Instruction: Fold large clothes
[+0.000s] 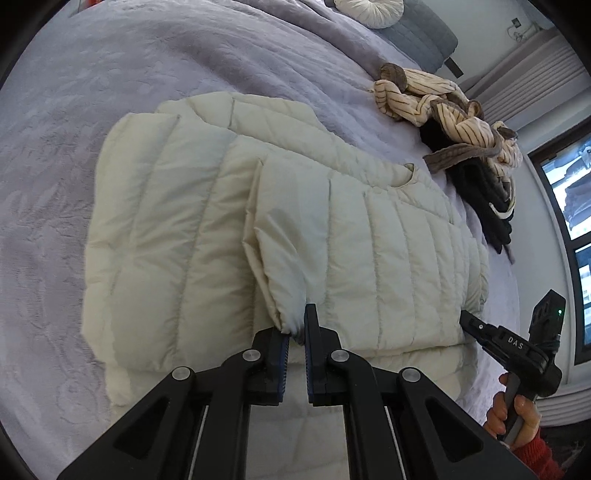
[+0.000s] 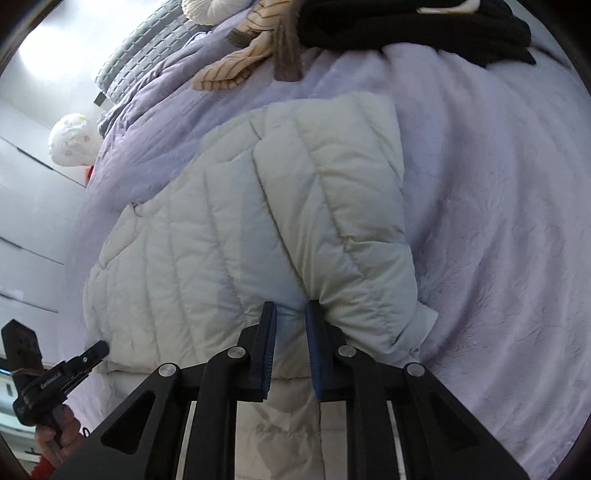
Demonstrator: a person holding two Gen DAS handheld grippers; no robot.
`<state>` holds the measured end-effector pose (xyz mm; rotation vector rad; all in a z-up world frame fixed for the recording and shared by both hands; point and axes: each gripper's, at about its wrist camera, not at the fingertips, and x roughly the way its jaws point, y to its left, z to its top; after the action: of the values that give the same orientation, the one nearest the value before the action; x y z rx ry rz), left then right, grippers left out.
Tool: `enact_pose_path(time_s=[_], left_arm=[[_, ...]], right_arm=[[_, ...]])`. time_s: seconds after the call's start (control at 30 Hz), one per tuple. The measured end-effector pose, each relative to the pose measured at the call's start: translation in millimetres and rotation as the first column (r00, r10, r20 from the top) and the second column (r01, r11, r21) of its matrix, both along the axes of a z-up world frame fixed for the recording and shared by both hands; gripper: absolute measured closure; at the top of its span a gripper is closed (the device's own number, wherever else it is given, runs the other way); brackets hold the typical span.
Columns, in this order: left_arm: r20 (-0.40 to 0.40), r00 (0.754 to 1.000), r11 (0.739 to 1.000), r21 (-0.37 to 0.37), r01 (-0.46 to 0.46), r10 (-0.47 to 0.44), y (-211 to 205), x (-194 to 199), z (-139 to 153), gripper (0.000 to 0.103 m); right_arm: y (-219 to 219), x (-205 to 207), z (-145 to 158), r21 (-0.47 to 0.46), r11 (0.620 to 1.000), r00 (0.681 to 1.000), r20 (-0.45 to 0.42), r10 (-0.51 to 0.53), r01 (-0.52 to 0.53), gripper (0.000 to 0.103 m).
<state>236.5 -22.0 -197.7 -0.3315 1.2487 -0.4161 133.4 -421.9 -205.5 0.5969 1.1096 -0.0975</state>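
Note:
A cream quilted puffer jacket lies on the lavender bedspread, with its sleeves folded over the body. My left gripper is shut on the cuff of the near sleeve, and pale fabric is pinched between its blue pads. In the right wrist view the same jacket fills the middle. My right gripper is shut on a bunched fold of the other sleeve near its cuff. Each gripper shows in the other's view: the right one at the jacket's right edge, the left one at its lower left corner.
A striped cream garment and a black garment are piled at the bed's far right. A round white cushion and a grey quilted pillow lie at the head. A hand with a red sleeve holds the right gripper's handle. A window is on the right.

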Motion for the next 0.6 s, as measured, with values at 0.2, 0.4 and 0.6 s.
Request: enact_pose_path(time_s=[0.2,0.4,0.6], left_arm=[[0.020,1.000,0.999,0.050,0.004,-0.005,26.9,-13.4,21.5,0.095],[0.121,0.993,0.994,0.112,-0.005,-0.009,34.5,-1.2,52.7,0.095],[0.155,0.985,0.989,0.137,0.059,-0.080,-16.4,22.8,38.3,0.095]], right_arm=[[4.0,2.1,-0.6,-0.029,0.999,0.999,0.003,0.037,-0.037,0.085],[4.4,2.1,-1.6,-0.021,0.999,0.999,0.008,0.042,-0.042,0.085],[5.5,2.9,0.4,-0.025,0.998,0.998,0.001,0.060,-0.060,0.085]])
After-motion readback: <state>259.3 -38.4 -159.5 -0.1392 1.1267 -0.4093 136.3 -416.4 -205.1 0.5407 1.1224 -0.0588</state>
